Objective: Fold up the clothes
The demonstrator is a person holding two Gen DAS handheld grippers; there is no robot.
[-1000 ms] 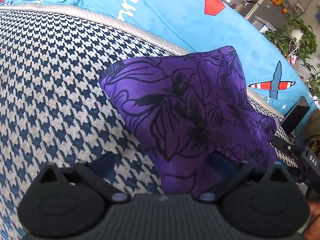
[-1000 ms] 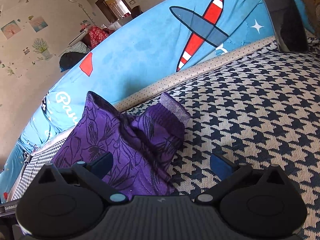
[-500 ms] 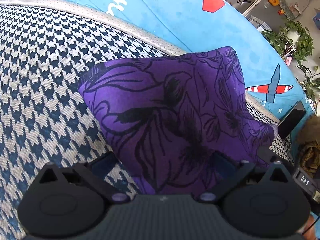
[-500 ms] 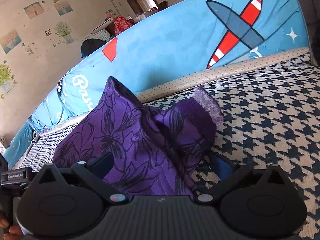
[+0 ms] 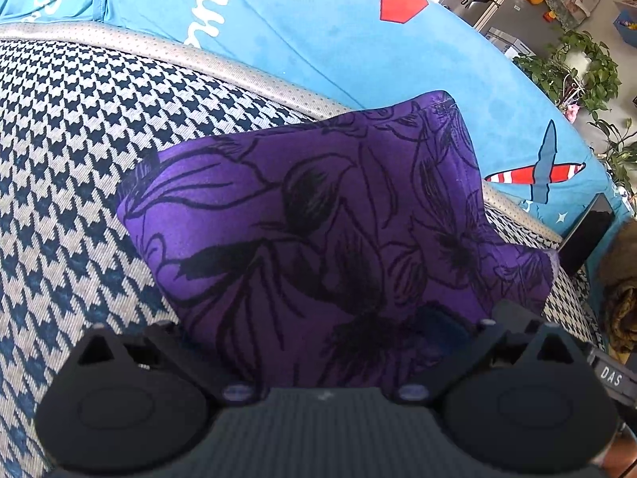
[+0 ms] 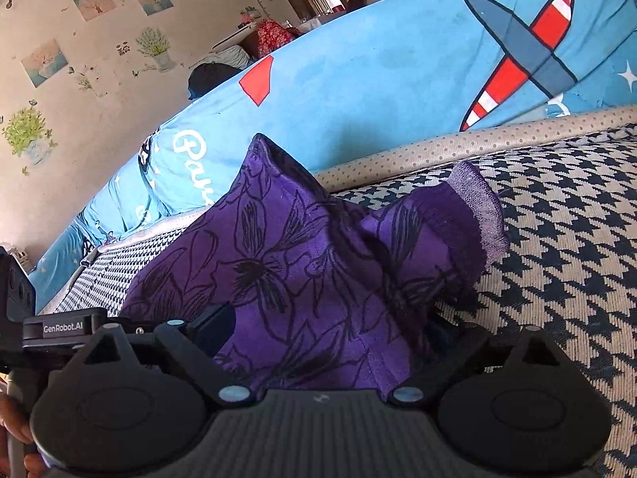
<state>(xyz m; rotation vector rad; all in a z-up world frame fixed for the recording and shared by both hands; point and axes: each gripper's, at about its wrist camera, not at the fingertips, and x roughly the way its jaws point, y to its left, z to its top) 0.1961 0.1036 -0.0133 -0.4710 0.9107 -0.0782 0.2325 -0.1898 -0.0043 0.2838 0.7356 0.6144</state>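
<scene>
While heaped ahead of both claws, purple floral garment (image 5: 318, 219) on a navy-and-white houndstooth seat cover (image 5: 59, 159), its near edge draped into each claw's gap.

Left wrist view: left claw (image 5: 310, 330) wide, near edge of the garment lying between the fingers and hiding most of them; only the blue pad (image 5: 438, 326) of the right-hand finger partly visible through a fold. Cloth rising to a peak ahead and slightly right of the claw. Beyond the peak, a dotted beige border, then a blue cushion (image 5: 318, 40) printed with white lettering and a red-and-blue aeroplane. Far right of the claw, a dark flat slab (image 5: 585, 239) propped against the cushion, and leafy plants (image 5: 577, 67) behind it.

Right wrist view: right claw (image 6: 326, 326) likewise wide, garment (image 6: 298, 259) filling the gap without being pinched; left-hand finger (image 6: 215, 318) clear of the cloth, right-hand finger mostly buried. One peak ahead and left of the claw, a second fold ahead and right ending in a pale, turned-over hem (image 6: 477, 207). Bare seat cover (image 6: 557, 239) to the right. Body of the left claw just beside, at the left edge.
</scene>
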